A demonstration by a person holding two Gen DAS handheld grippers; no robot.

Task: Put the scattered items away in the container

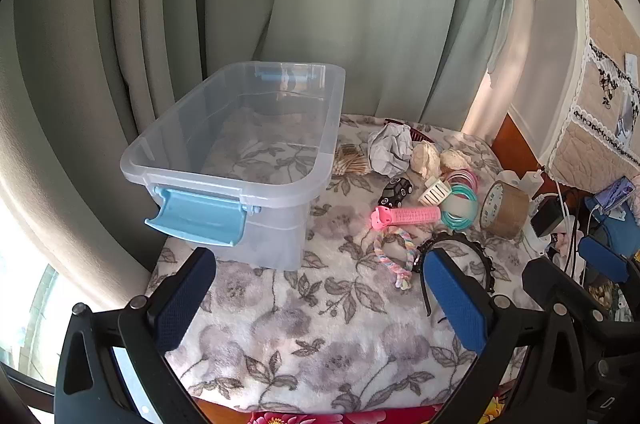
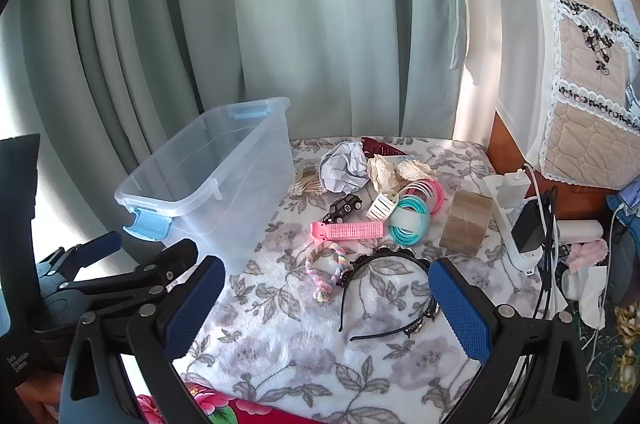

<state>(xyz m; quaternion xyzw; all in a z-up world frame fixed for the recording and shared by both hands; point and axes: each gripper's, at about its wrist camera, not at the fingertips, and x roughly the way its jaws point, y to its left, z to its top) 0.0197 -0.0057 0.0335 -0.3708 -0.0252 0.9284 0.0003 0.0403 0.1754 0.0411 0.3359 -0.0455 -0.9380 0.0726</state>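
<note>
A clear plastic bin point(image 1: 236, 144) with blue latches stands empty on the floral cloth, also in the right wrist view point(image 2: 208, 180). Right of it lie scattered items: crumpled paper point(image 1: 390, 148), cotton swabs point(image 1: 350, 162), a black toy car point(image 1: 395, 193), a pink hair clip point(image 1: 406, 216), teal rings point(image 1: 460, 210), a tape roll point(image 1: 504, 210), a pastel hair tie point(image 1: 394, 256) and a black headband point(image 2: 384, 288). My left gripper point(image 1: 320, 300) is open and empty, hovering in front of the bin. My right gripper point(image 2: 326, 308) is open and empty, above the headband.
Grey-green curtains hang behind the table. A power strip point(image 2: 508, 208) with chargers and cables lies at the table's right edge. A quilted, lace-trimmed cover point(image 2: 588, 64) stands at the right. The right gripper shows at the left wrist view's right edge point(image 1: 576, 288).
</note>
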